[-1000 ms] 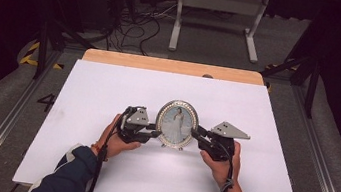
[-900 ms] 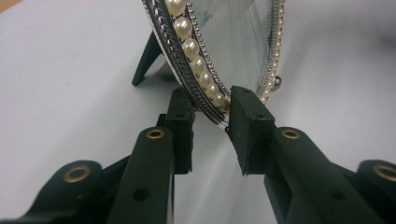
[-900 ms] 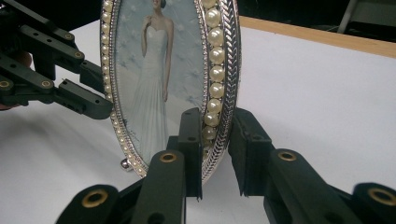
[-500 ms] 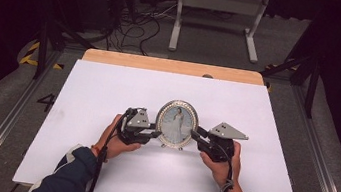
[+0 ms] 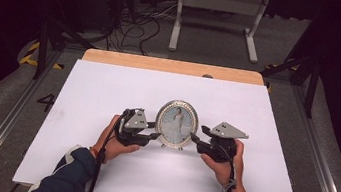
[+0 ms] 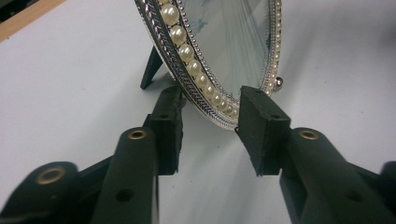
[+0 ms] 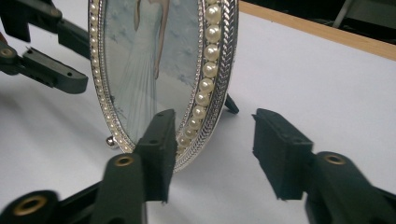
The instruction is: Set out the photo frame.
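Observation:
An oval silver picture frame [image 5: 176, 123] with a pearl rim and a photo of a person in a white dress stands upright on the white table [image 5: 109, 87], propped on a dark back leg [image 6: 150, 70]. My left gripper [image 5: 156, 131] is at its left edge and my right gripper [image 5: 194, 138] at its right edge. Both pairs of jaws have just been opening. In the left gripper view the frame's [image 6: 224, 46] lower rim lies between the parted pads of that gripper [image 6: 212, 126]. In the right gripper view the frame [image 7: 149, 70] sits by the near pad, and the other pad of that gripper [image 7: 219, 144] stands well off it.
A wooden strip [image 5: 172, 66] runs along the table's far edge. Beyond it are a dark floor with cables [image 5: 133, 20] and a white metal stand [image 5: 218, 12]. The left gripper's jaws [image 7: 46, 51] show past the frame in the right gripper view.
Both grippers' jaws stand a little wider at the frame's edges than before. The hands and the frame have kept their places.

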